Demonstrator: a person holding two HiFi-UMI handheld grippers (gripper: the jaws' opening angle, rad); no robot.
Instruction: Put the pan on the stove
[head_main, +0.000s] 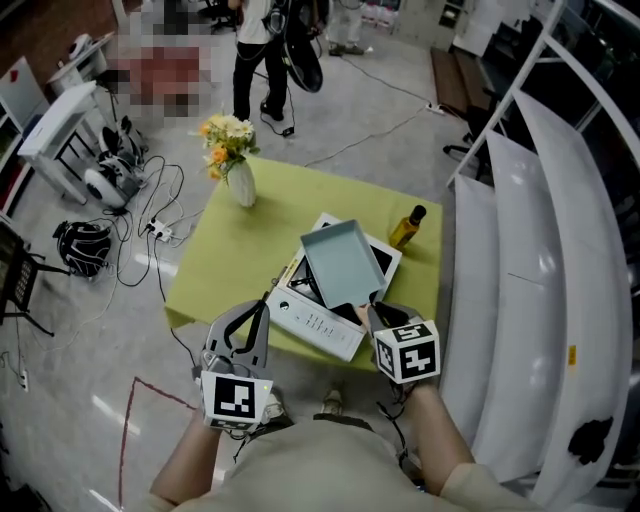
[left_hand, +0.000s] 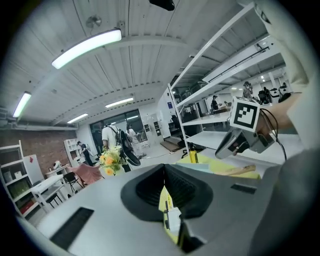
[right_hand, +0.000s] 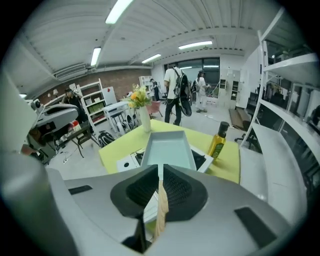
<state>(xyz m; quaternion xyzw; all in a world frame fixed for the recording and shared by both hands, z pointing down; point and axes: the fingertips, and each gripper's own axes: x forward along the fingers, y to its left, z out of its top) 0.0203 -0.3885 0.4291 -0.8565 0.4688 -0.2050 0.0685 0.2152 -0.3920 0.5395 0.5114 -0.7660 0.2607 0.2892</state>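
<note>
A pale blue rectangular pan (head_main: 343, 263) lies over the black top of a white stove (head_main: 315, 322) on the green-covered table (head_main: 220, 260). My right gripper (head_main: 372, 308) sits at the pan's near end, shut on its wooden handle (right_hand: 161, 200). In the right gripper view the pan (right_hand: 170, 150) stretches straight ahead of the jaws. Whether its base touches the stove I cannot tell. My left gripper (head_main: 262, 308) hangs off the table's near edge, to the left of the stove, jaws together and holding nothing. It points upward, away from the table.
An oil bottle (head_main: 407, 226) stands right of the stove. A vase of flowers (head_main: 238, 170) occupies the far left corner. White shelving (head_main: 520, 250) runs close along the table's right side. Cables and gear lie on the floor at left, and a person (head_main: 262, 50) stands beyond.
</note>
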